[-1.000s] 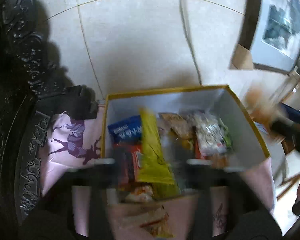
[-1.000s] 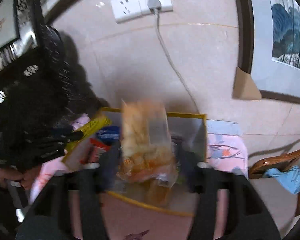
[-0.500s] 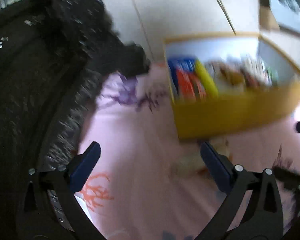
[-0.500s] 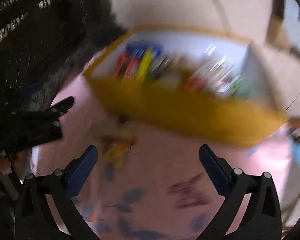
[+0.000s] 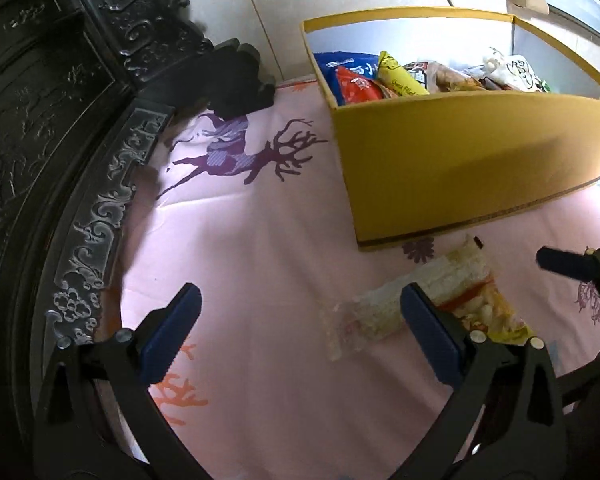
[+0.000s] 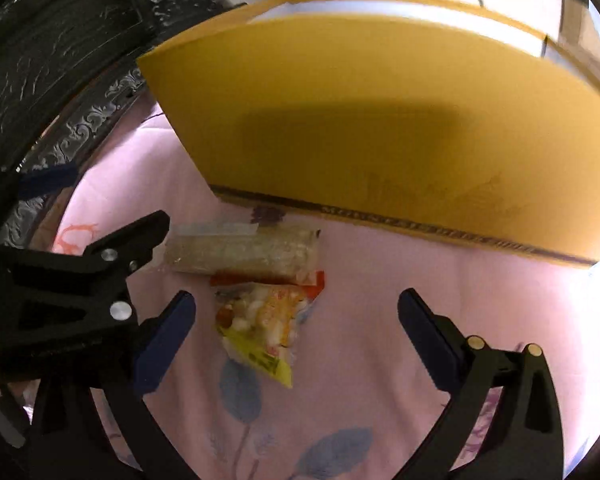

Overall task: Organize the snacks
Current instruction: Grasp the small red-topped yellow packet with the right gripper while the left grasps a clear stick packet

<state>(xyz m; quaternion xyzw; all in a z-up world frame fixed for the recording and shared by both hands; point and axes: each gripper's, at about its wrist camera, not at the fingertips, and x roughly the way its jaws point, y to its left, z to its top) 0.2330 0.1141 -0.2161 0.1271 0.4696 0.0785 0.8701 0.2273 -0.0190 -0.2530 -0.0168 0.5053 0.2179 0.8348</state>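
**Both grippers down over the last snack bags**

Pulled back from the box since a second ago, both grippers, and now low over the pink cloth (image 5: 260,240); gone from the right gripper's jaws, the clear bag of snacks carried then.

Left gripper (image 5: 300,320): jaws spread wide, nothing between them, blue pads over bare cloth. Right fingertip just in front of a clear snack bag (image 5: 380,316) lying flat on the cloth.

Right gripper (image 6: 296,324): jaws likewise wide open, holding nothing. Between the blue pads, flat on the cloth, a small bag with a yellow corner (image 6: 260,328) (contents pale and orange, label unreadable). Just behind it and touching it, the clear bag (image 6: 244,252), lengthwise along the front of the box.

Yellow box (image 5: 460,152) upright on the cloth just beyond both bags, near them but apart. Inside, packed standing: a blue packet (image 5: 340,66), a red packet (image 5: 356,86), a yellow packet (image 5: 400,76), and more toward the right end, too jumbled to sort.

Dark carved furniture (image 5: 80,120) along the left edge of the cloth.
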